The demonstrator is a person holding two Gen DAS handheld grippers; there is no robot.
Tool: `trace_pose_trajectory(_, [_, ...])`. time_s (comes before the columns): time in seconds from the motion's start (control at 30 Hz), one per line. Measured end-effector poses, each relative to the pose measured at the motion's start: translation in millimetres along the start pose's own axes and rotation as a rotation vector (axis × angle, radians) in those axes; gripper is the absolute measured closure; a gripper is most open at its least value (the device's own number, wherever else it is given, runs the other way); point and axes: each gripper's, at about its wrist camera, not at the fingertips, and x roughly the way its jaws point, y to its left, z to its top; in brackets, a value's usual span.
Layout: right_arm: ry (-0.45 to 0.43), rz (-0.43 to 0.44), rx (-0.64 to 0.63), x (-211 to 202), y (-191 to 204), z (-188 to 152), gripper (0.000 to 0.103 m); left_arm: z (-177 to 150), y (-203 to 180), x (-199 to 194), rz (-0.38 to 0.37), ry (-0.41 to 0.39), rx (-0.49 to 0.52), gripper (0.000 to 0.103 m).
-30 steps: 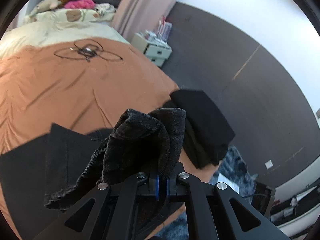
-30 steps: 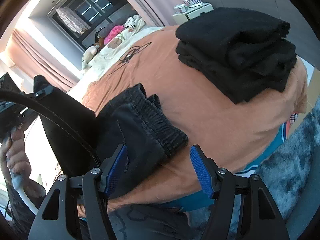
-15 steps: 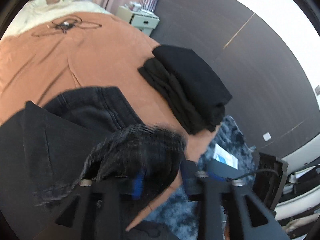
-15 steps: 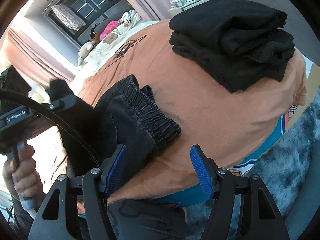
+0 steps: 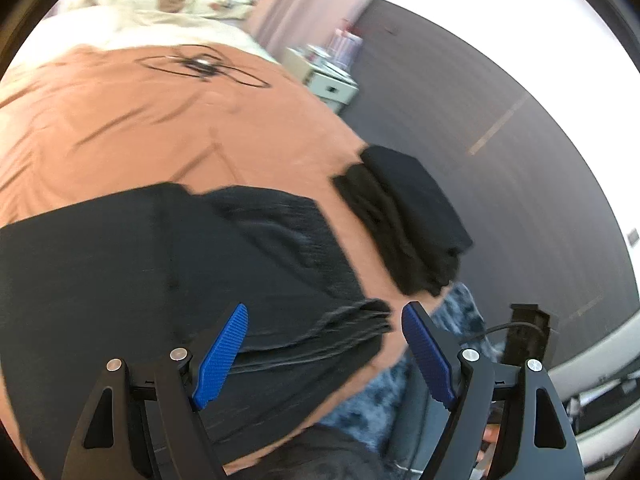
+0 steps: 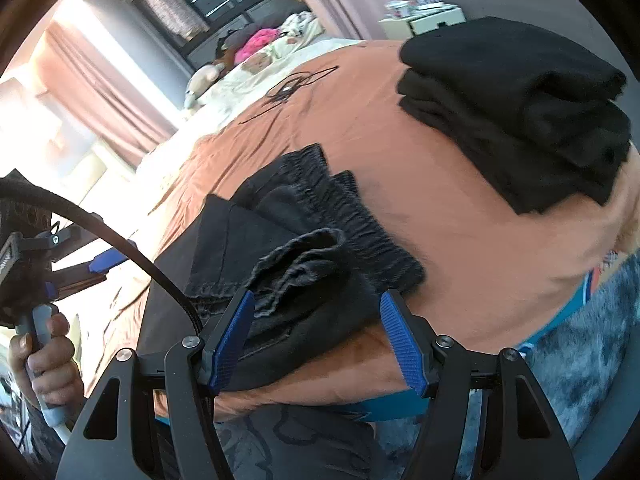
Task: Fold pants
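Dark grey pants (image 5: 208, 264) lie folded on the orange bedspread (image 5: 132, 128) near the bed's front edge, leg hems laid over the elastic waistband (image 6: 360, 216). My left gripper (image 5: 324, 348) is open and empty just above the hems. My right gripper (image 6: 316, 336) is open and empty, hovering over the pants (image 6: 288, 280) at the bed edge. The left gripper's body and the hand holding it show at the left of the right wrist view (image 6: 44, 276).
A stack of folded black clothes (image 5: 404, 220) sits to the right on the bed, also in the right wrist view (image 6: 520, 104). A black cable (image 5: 200, 66) lies farther back. A white nightstand (image 5: 328, 80) and a blue-grey rug (image 6: 600, 340) flank the bed.
My left gripper carried the pant hems over onto the waistband, opened and let them go. The hems now rest on the pants. The right gripper stayed open.
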Motion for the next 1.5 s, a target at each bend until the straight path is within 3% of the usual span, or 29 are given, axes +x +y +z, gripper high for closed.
trace_pose_trajectory(0.33, [-0.004, -0.014, -0.119, 11, 21, 13, 0.039, -20, 80, -102, 0.192, -0.119, -0.131, 0.022])
trace_pose_trajectory(0.57, [0.007, -0.005, -0.253, 19, 52, 30, 0.039, -47, 125, -150, 0.287, -0.162, -0.235, 0.022])
trace_pose_trajectory(0.93, [0.086, -0.009, -0.375, 52, 107, 24, 0.039, -108, 197, -159, 0.328, -0.157, -0.409, 0.023])
trace_pose_trajectory(1.1, [0.128, -0.001, -0.431, 74, 133, 14, 0.039, -134, 212, -156, 0.341, -0.145, -0.439, 0.023])
trace_pose_trajectory(1.2, [0.161, -0.006, -0.47, 92, 146, 7, 0.047, -146, 220, -150, 0.333, -0.13, -0.46, 0.024])
trace_pose_trajectory(1.5, [0.203, 0.006, -0.507, 134, 170, 3, 0.056, -172, 231, -138, 0.337, -0.107, -0.508, 0.027])
